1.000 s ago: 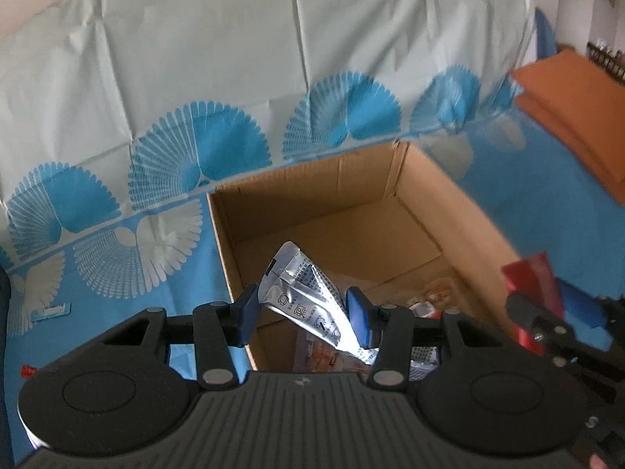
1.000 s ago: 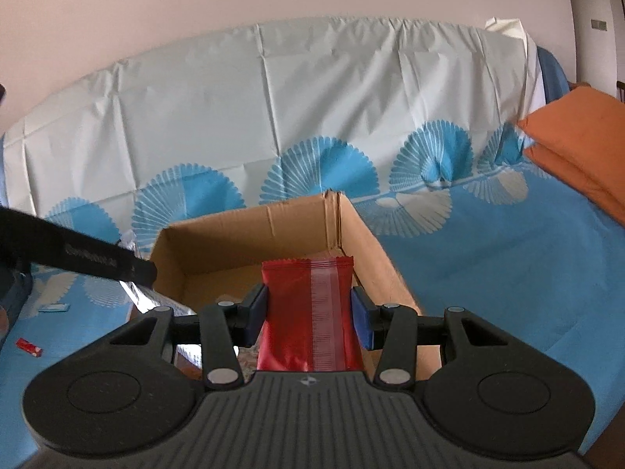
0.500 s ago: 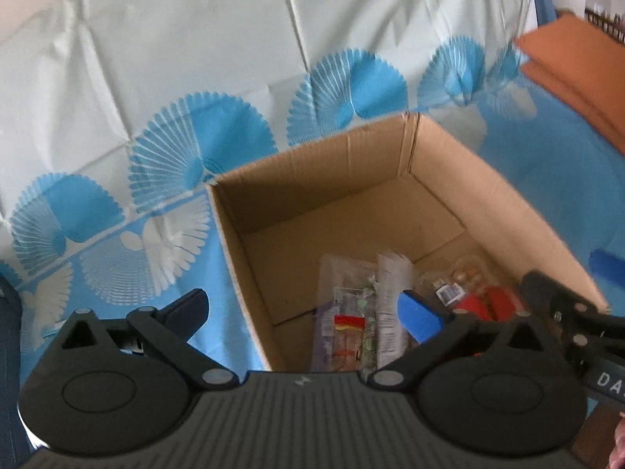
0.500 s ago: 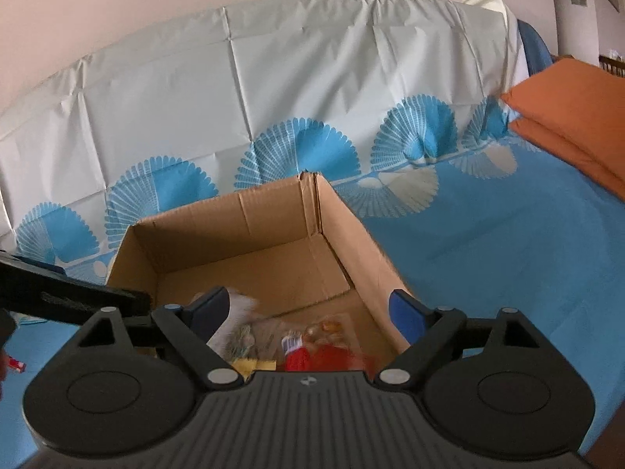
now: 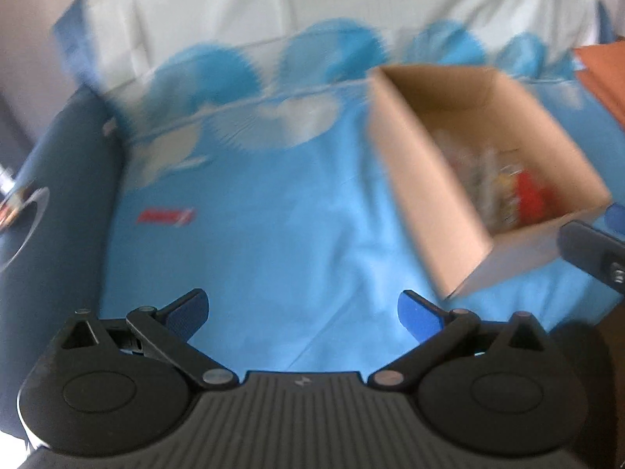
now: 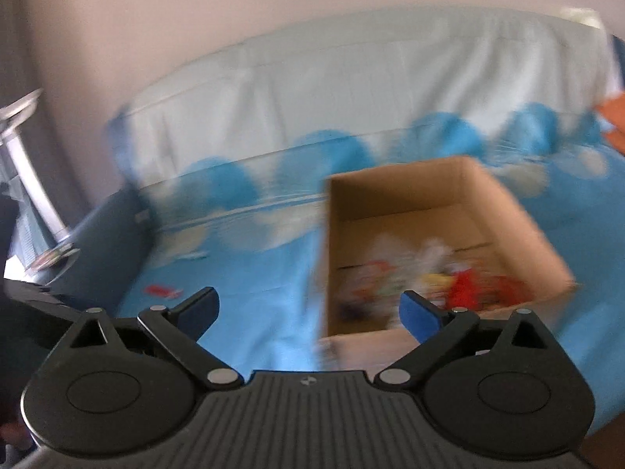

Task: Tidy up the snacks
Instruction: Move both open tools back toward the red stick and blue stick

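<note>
- Blue fan-print sheet [image 5: 297,211] covers the surface; both views blurred.
- Cardboard box [image 5: 425,179] sits right of centre, mixed snack packets [image 6: 461,285] inside, a red one nearest.
- Left gripper [image 5: 302,312] spread wide, empty; its jaws have just been opening.
- Right gripper [image 6: 310,310] likewise wide and empty, just opened.
- One small red packet [image 5: 166,217] lies loose, far left, well apart from the box.
- Step, as judged: between drops. Next: reach left, close on that packet.
</note>
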Available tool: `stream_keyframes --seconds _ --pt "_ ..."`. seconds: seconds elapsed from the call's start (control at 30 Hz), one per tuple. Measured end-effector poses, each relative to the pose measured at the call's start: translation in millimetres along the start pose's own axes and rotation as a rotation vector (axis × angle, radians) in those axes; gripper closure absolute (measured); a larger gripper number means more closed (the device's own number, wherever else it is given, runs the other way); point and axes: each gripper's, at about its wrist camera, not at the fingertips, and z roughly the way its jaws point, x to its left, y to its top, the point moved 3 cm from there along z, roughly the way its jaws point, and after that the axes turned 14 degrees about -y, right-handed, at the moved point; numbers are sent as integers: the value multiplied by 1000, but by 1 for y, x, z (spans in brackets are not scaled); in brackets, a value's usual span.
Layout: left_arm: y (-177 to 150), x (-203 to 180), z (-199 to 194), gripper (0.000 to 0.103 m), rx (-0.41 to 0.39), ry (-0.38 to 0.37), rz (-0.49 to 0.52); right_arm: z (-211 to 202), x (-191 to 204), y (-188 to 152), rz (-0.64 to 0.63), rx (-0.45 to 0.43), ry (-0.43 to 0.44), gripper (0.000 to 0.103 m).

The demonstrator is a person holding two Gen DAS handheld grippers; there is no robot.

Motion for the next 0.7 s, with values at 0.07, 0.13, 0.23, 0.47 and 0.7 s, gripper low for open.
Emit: stream_keyframes --seconds 0.07,0.13,0.23,0.47,0.7 --pt "-16 21 -14 0 6 43 -49 -9 26 -6 -43 8 35 3" --pt "-30 39 -29 0 -2 65 -82 -18 48 -11 -71 -2 57 3" --pt "-42 53 -53 0 -45 78 -97 -30 73 -17 -120 -16 73 3" --pt "-55 47 -84 0 -133 22 -54 -52 101 -22 -180 -31 39 3" --pt "-63 55 -91 0 -162 -7 -65 -66 119 -29 -224 -40 11 2"
